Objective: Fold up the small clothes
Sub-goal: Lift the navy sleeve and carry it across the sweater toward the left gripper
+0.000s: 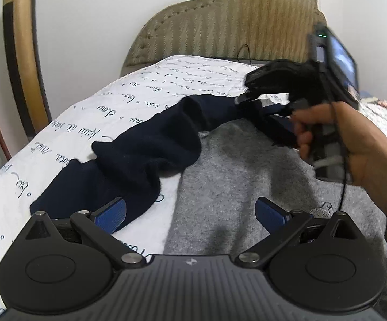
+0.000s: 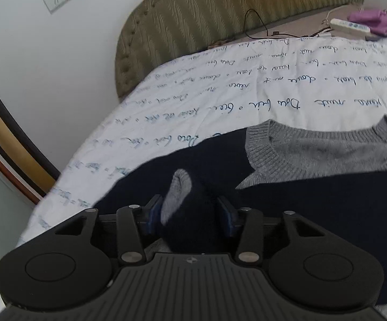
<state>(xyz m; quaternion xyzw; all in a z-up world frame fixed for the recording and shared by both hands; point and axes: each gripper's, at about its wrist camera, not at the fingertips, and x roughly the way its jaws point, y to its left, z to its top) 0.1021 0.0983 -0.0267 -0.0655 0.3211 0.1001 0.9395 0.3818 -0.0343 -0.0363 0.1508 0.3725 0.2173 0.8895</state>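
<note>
Right gripper, jaws parted around the navy sleeve cuff, sat at its far end; left gripper, spread empty, sat nearer the bed edge.

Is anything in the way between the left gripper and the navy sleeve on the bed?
Nothing visible blocks it. The left gripper is open above the bedspread and the sweater's grey body, and the navy sleeve lies uncovered beside its left finger.

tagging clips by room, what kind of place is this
Most likely a bedroom. A padded headboard stands against the wall, a white bedspread printed with handwriting covers the bed, and a grey and navy sweater lies on it.
</note>
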